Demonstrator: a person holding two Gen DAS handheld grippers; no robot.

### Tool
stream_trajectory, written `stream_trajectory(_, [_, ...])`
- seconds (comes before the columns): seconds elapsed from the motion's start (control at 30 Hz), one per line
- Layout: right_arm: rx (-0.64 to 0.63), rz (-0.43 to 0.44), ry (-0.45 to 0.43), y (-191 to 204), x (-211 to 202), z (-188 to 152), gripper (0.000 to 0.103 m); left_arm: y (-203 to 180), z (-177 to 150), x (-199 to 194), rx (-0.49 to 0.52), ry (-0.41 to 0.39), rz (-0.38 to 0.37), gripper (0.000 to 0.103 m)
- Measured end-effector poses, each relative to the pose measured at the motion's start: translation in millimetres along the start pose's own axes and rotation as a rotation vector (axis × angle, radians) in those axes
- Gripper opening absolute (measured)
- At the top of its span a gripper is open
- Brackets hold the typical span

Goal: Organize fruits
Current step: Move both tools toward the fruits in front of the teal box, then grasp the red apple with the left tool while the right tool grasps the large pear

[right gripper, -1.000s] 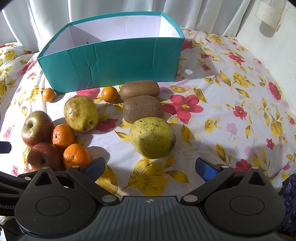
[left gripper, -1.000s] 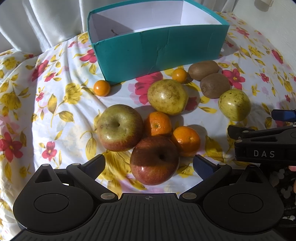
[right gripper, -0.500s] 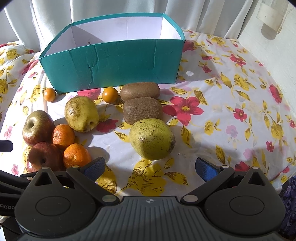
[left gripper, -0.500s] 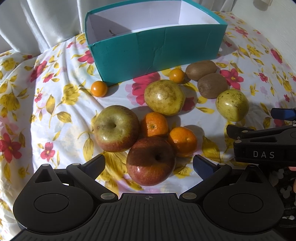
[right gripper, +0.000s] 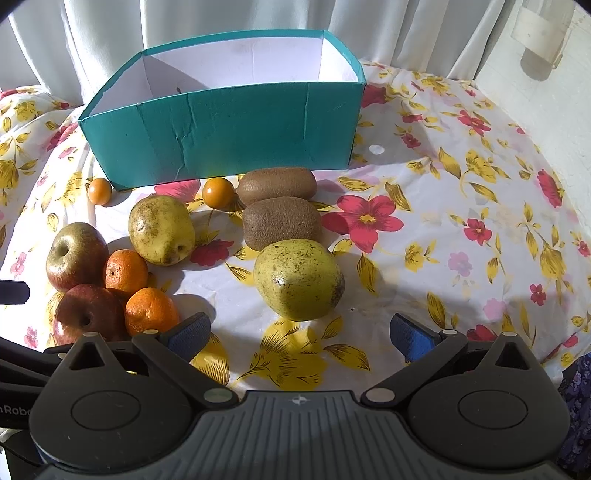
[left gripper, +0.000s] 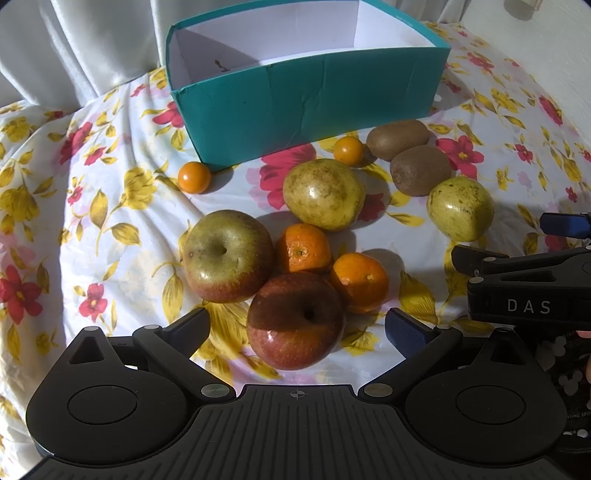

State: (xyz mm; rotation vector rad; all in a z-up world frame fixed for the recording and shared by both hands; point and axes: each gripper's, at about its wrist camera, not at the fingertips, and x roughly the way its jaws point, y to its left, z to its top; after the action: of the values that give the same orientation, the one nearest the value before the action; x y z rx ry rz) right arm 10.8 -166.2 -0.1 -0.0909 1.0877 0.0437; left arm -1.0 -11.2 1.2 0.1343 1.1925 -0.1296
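Note:
A teal box with a white, empty inside stands at the back; it also shows in the right wrist view. Fruit lies on the floral cloth before it. My left gripper is open, its jaws either side of a red apple. Beside it lie a green-red apple, two mandarins and a yellow pear. My right gripper is open just short of a second pear. Two kiwis lie beyond it.
Two small orange berries lie against the box front. White curtains hang behind and a white wall stands at the right. The right gripper's body shows at the right edge of the left wrist view.
Both grippers have eased forward a little toward the fruit, so the fruit sits slightly nearer in each view. Both stay open and no fruit has moved.

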Motion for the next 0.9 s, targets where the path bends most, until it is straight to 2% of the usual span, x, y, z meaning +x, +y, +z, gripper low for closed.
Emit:
stream_trajectory(0.47, [-0.004, 0.008, -0.007, 2.4, -1.7, -2.2, 0.103, 0.4, -3.6, -0.7, -0.012, -0.001, -0.012, 0.103])
stream_trajectory(0.9, [-0.013, 0.024, -0.051, 1.7, -3.5, -5.2, 0.103, -3.3, -9.2, -3.6, -0.002, -0.07, -0.002, 0.103])
